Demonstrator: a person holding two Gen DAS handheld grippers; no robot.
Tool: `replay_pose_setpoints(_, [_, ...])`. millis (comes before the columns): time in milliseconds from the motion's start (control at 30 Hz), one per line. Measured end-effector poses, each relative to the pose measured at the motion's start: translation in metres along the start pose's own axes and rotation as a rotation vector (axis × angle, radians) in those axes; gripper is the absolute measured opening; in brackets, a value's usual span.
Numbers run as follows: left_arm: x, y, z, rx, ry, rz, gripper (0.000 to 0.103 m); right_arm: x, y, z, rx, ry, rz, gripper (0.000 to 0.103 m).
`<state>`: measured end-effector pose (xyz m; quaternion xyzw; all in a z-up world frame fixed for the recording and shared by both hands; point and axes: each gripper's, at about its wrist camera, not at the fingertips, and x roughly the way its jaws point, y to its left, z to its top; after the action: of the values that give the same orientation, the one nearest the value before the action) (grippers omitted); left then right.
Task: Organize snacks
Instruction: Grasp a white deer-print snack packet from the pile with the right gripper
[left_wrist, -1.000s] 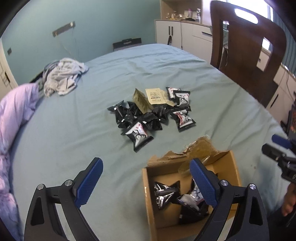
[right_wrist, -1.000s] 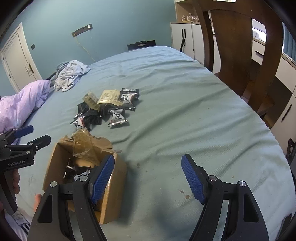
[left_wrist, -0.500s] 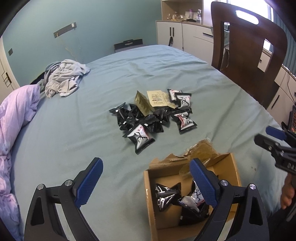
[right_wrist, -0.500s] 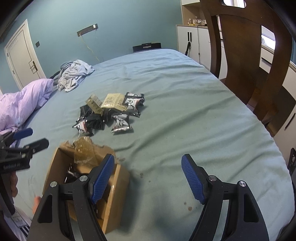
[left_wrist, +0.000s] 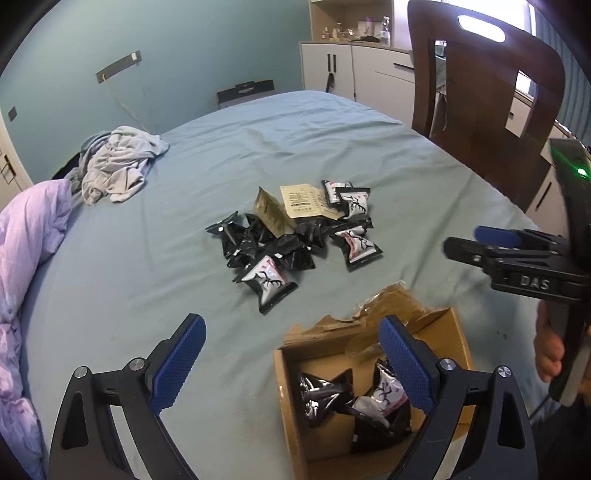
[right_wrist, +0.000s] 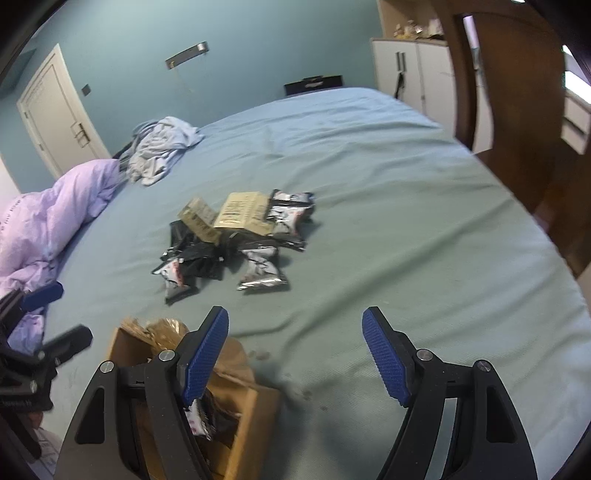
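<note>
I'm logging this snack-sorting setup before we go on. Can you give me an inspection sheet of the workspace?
Surface: bed sheet, wrinkled, small dark spots near the box.
Job's things: loose packets piled mid-bed; open box holding a few packets.
Clutter: grey clothes; purple duvet along the edge.
Grippers: left gripper open, empty, right finger over the box; right gripper open, empty.
Cables: thin cord hanging on the wall.
Surroundings: chair, white cabinets, door.

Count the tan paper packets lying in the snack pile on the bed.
2: one tan paper packet leans on the black wrappers, the other lies beside it. More may be hidden underneath.
</note>
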<state>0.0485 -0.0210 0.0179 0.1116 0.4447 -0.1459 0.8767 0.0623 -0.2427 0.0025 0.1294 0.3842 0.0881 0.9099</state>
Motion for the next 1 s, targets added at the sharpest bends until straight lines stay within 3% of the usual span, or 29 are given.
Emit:
replay_pose_setpoints(200, [0.003,0.007,0.003,-0.048,0.016,-0.029,0.096,0.043,-0.008,0.017,-0.003,0.094,0.099,0.074])
replay_pose_setpoints(400, [0.003,0.009,0.003,-0.060,0.017,-0.034,0.096,0.090,-0.003,0.045,-0.061,0.183,0.103,0.074])
replay_pose_setpoints(567, [0.004,0.013,0.002,-0.082,0.026,-0.049,0.096,0.125,0.010,0.071,-0.101,0.240,0.076,0.074])
replay_pose_setpoints(767, [0.005,0.015,0.003,-0.091,0.026,-0.065,0.096,0.160,0.030,0.077,-0.162,0.263,0.012,0.074])
replay_pose_setpoints(967, [0.009,0.017,0.007,-0.116,0.021,-0.063,0.096,0.185,0.027,0.076,-0.123,0.344,0.058,0.047])
replay_pose_setpoints(1000, [0.009,0.017,0.007,-0.114,0.023,-0.059,0.096,0.189,0.025,0.075,-0.107,0.358,0.063,0.038])
